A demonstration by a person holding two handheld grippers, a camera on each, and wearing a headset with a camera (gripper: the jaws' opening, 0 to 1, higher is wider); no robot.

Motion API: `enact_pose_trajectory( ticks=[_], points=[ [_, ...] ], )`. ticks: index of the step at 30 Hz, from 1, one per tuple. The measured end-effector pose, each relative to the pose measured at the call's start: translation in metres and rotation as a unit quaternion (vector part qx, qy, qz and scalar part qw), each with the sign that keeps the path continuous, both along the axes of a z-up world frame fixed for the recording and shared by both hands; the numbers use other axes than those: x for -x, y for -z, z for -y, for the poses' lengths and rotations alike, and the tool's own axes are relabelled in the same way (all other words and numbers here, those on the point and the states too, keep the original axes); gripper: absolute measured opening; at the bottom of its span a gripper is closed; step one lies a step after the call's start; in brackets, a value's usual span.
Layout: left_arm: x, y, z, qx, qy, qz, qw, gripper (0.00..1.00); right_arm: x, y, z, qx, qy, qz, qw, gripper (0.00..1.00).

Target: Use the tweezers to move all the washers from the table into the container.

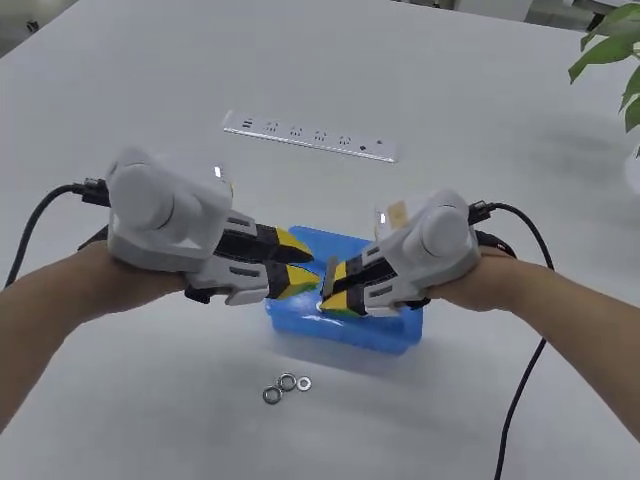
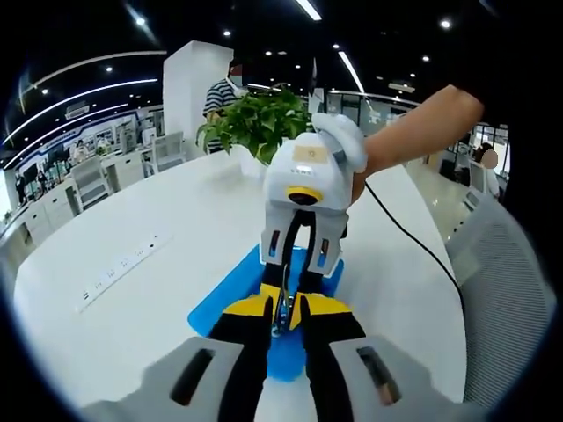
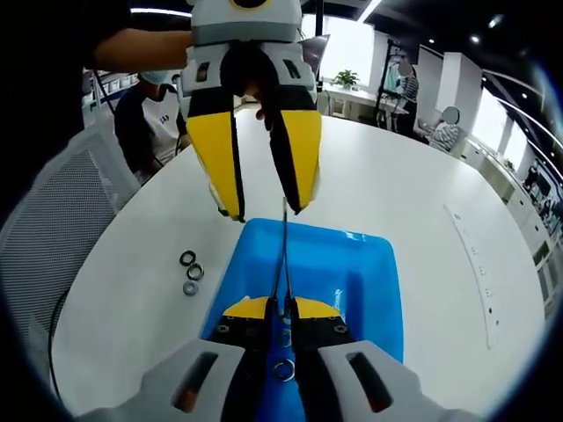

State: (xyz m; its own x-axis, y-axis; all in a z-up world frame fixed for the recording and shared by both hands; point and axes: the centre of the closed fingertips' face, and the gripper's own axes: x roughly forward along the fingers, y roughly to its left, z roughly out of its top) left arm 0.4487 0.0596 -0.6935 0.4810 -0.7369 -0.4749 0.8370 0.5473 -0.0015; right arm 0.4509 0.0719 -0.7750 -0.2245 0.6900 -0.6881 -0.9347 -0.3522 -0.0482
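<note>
With your right gripper [image 1: 327, 290] clamped on the tweezers [image 3: 283, 255] above the blue container [image 1: 350, 335] and left gripper [image 1: 308, 265] jaws apart around their tips, steady them before reaching the three washers [image 1: 287, 385] on the table [image 1: 150, 420] nearby.

The thin silver metal tweezers [image 3: 283, 246] are clamped in the jaws of the right gripper [image 3: 283, 304]. They point straight ahead, with the tip between the spread jaws of the left gripper [image 3: 266, 213]. The blue rectangular plastic container [image 3: 369, 272] lies directly beneath both grippers. Three small metal ring washers [image 3: 190, 272] lie flat in a tight cluster outside the container, to the left of the right gripper.
</note>
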Motion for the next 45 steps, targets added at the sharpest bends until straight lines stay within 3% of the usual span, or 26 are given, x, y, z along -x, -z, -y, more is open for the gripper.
enact_pose_trajectory(
  ticks=[13,31,45],
  points=[
    [-0.009,-0.001,0.015,-0.004,0.022,0.016,0.9996,0.07,0.001,0.001,0.000,0.006,-0.010,0.007,0.9999,0.09],
    [-0.008,-0.002,0.015,-0.009,0.030,0.020,0.9993,0.05,0.000,0.001,0.000,0.012,-0.011,0.017,0.9997,0.12],
    [-0.009,-0.016,0.014,-0.004,0.031,0.037,0.9989,0.05,0.000,-0.010,0.001,0.005,-0.001,0.020,0.9998,0.15]
  ],
)
